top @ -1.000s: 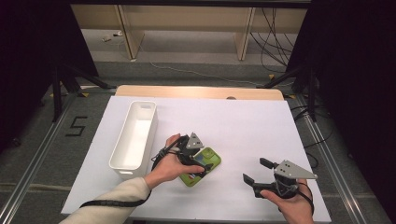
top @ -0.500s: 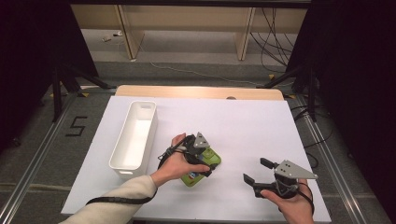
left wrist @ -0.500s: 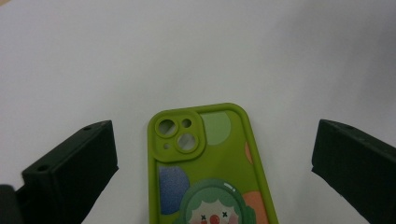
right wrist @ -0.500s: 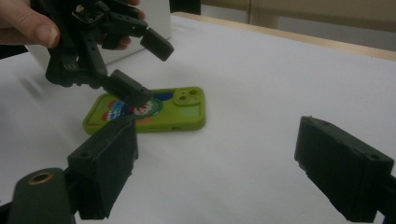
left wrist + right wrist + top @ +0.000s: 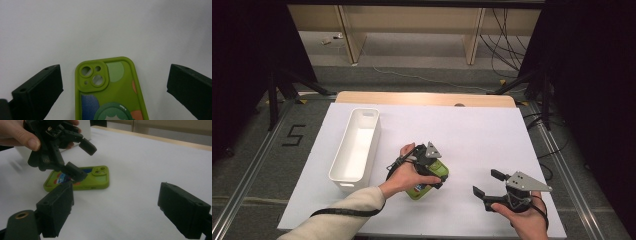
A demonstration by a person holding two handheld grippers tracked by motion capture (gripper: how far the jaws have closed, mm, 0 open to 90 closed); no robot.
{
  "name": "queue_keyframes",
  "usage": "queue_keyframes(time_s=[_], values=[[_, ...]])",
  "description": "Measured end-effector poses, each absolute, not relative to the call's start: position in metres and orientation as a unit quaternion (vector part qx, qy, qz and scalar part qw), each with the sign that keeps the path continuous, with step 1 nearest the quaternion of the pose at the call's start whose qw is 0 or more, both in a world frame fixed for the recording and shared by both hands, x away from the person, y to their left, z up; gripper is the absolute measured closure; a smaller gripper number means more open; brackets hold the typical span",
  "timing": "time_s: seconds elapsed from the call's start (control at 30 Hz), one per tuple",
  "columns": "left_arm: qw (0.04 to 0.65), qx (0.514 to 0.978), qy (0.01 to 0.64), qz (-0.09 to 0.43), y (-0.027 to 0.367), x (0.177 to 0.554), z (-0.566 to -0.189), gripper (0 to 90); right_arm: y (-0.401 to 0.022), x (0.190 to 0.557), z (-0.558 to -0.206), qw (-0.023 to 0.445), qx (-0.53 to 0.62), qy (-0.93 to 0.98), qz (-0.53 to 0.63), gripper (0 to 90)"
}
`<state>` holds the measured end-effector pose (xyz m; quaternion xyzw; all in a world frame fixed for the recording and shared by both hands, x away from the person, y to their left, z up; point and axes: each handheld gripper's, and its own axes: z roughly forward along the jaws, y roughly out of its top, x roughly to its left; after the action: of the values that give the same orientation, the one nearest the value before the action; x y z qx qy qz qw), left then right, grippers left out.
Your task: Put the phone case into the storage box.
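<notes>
A green phone case [image 5: 110, 92] with a coloured pattern lies flat on the white table sheet, camera cutout pointing away from the left gripper's camera. My left gripper [image 5: 113, 75] is open just above it, with one jaw on each side of its top end and neither touching it. In the high view the left gripper [image 5: 437, 172] covers part of the case [image 5: 418, 192] near the table's middle. The right gripper view shows the case [image 5: 97, 180] under the left gripper [image 5: 83, 161]. My right gripper [image 5: 487, 182] stays open and empty to the right, its jaws pointing left towards the case.
A long white bin [image 5: 357, 145] stands empty left of the case. The white sheet [image 5: 472, 135] runs back to a wooden table edge [image 5: 422, 97]. Dark stands and cables surround the table.
My left hand has moved the left gripper a little to the right and down over the case. The right gripper has stayed put.
</notes>
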<state>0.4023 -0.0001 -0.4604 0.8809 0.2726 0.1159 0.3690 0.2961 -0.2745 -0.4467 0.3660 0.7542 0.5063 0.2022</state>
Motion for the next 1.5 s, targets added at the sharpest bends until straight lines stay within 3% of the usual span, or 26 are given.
queue_keyframes(time_s=[1.5], values=[[0.329, 0.895, 0.284, 0.103, -0.021, 0.424, -0.479, 0.0, -0.275, 0.295, -0.446, 0.203, 0.367, 0.755, 0.504, 14.5]])
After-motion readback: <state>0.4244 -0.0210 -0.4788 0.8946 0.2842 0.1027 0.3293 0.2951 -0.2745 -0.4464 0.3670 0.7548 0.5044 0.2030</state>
